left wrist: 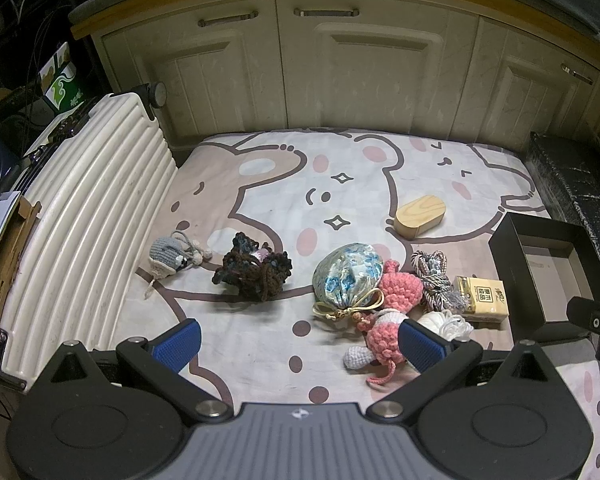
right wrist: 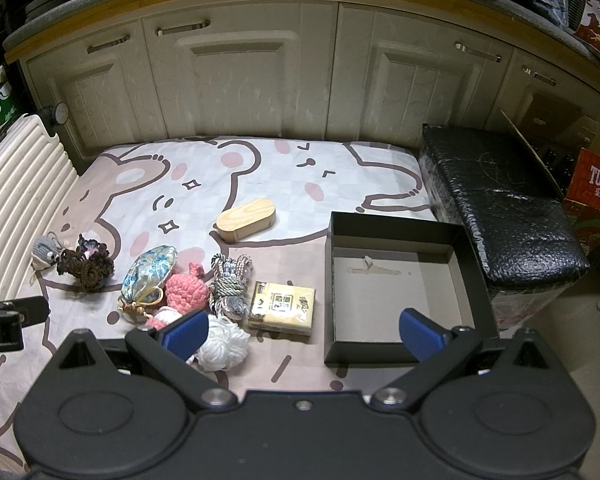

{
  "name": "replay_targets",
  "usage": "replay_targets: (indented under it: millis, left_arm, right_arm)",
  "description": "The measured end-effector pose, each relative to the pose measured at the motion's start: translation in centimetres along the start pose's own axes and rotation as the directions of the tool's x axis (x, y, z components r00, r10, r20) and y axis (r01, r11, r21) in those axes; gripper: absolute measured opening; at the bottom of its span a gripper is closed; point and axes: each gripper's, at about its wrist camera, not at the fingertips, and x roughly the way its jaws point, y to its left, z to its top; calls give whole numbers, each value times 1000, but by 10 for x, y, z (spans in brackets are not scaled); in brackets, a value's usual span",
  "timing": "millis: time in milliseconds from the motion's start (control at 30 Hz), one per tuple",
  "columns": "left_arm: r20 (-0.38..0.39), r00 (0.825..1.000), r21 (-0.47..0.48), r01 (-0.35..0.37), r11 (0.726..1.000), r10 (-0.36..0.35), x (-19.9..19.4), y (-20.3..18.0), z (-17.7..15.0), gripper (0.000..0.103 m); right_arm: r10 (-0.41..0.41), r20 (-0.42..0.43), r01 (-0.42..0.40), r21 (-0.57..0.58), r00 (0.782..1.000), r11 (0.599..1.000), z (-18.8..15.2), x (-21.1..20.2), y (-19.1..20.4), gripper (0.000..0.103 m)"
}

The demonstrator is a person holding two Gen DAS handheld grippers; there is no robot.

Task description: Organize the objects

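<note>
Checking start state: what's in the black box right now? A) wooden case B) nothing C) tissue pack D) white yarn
B: the black box shows only its bare floor; the tissue pack, wooden case and white yarn all lie outside it on the sheet.

The blue-padded left gripper (left wrist: 300,344) finger is covering part of the pink crocheted doll (left wrist: 384,344). The black open cardboard box (left wrist: 540,272) is running off the frame's right edge, and the print on the small yellow tissue packet (right wrist: 282,307) is staying too small to read.
</note>
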Motion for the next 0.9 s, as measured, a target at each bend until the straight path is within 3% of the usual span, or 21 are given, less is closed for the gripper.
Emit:
replay_targets:
  millis: [900]
  left_arm:
    - [1, 1000, 16, 11, 1000, -11, 0, -1, -2, 103]
  right_arm:
    - [-3, -1, 3, 2, 1000, 1000, 0, 0, -1, 103]
